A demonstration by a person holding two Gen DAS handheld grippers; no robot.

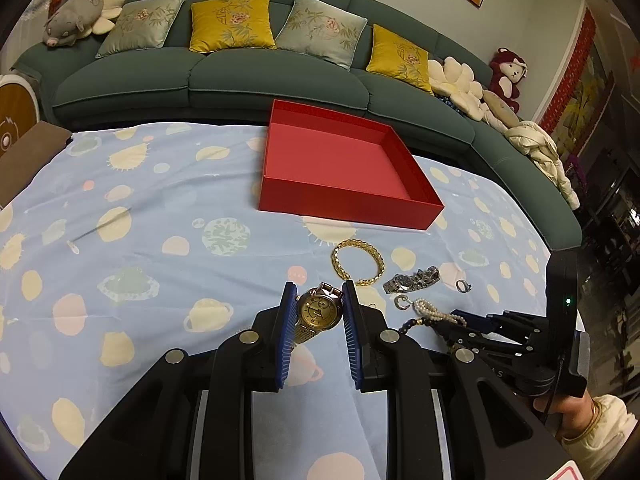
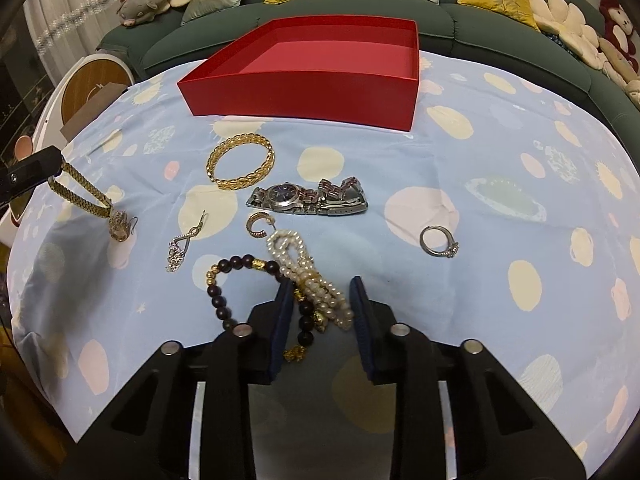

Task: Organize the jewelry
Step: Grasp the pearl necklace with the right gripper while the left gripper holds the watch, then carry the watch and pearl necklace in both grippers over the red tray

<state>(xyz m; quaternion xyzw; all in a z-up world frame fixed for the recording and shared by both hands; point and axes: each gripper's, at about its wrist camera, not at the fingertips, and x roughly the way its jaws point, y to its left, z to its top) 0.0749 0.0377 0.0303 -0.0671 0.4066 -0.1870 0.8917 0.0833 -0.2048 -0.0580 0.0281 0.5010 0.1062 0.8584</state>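
Note:
My left gripper [image 1: 318, 294] is shut on a gold watch [image 1: 318, 312]; in the right wrist view its strap hangs from the gripper and its face [image 2: 119, 222] touches the cloth. My right gripper [image 2: 320, 286] is open around a pearl strand [image 2: 308, 276] and a dark bead bracelet [image 2: 224, 284], low over the cloth. An empty red box [image 1: 340, 160] [image 2: 304, 88] stands beyond. A gold bracelet [image 2: 241, 161] [image 1: 357, 260], a silver watch [image 2: 308, 197] [image 1: 410, 280], a ring [image 2: 439, 242], a hoop earring [image 2: 258, 224] and a drop earring [image 2: 182, 246] lie between.
The table wears a blue cloth with pale spots [image 1: 140, 220]. A green sofa [image 1: 224, 76] with cushions and plush toys runs behind the table. A round white and wood object [image 2: 92, 84] stands at the left.

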